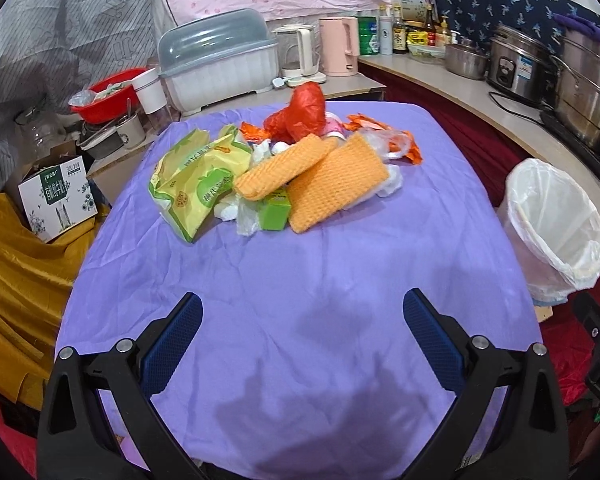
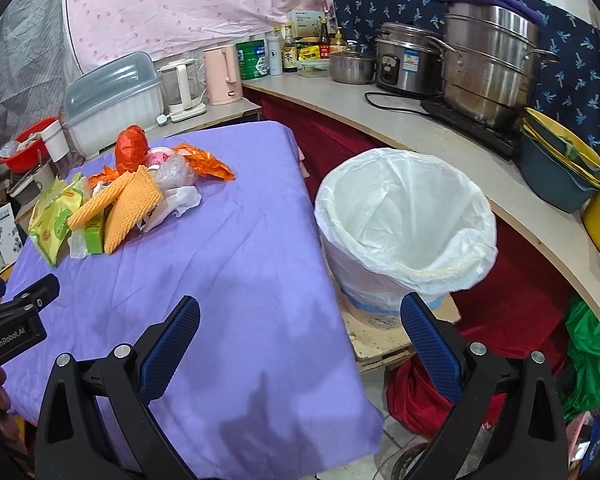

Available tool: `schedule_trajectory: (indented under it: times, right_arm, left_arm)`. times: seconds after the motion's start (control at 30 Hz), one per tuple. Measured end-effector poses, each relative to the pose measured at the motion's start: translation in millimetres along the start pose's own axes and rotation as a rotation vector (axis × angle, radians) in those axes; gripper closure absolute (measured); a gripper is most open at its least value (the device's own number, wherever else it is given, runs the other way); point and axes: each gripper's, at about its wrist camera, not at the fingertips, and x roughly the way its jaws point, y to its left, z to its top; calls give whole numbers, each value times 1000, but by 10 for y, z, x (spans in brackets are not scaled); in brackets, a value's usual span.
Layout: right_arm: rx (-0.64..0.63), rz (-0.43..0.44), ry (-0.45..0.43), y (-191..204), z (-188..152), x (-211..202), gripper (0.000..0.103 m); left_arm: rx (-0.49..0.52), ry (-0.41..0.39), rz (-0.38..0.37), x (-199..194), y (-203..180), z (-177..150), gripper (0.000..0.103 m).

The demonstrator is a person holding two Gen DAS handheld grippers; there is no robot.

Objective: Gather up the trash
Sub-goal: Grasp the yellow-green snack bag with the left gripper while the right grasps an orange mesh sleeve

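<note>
Both units are spread wide and hold nothing: the left hand-held gripper (image 1: pixel 302 314) and the right hand-held gripper (image 2: pixel 300 316) hover above the purple-covered worktop (image 1: pixel 300 280). The trash pile (image 1: pixel 284 164) lies at the worktop's far end. The white-lined bin (image 2: pixel 406 232) stands just beside the worktop's right edge.
</note>
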Motion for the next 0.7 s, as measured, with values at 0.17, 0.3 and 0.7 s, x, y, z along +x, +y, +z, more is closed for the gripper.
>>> schedule_trajectory:
  times: [0.17, 0.3, 0.7]
  right_arm:
    - [-18, 23, 13, 270, 172, 269, 7]
    - [-35, 40, 17, 492, 318, 452, 7]
    - [-39, 151, 58, 1133, 638, 1010, 8]
  left_arm:
    - [-13, 5, 25, 250, 215, 179, 7]
    - [-59, 9, 57, 468, 481, 337, 7]
    - [-161, 41, 114, 1037, 1302, 631, 7]
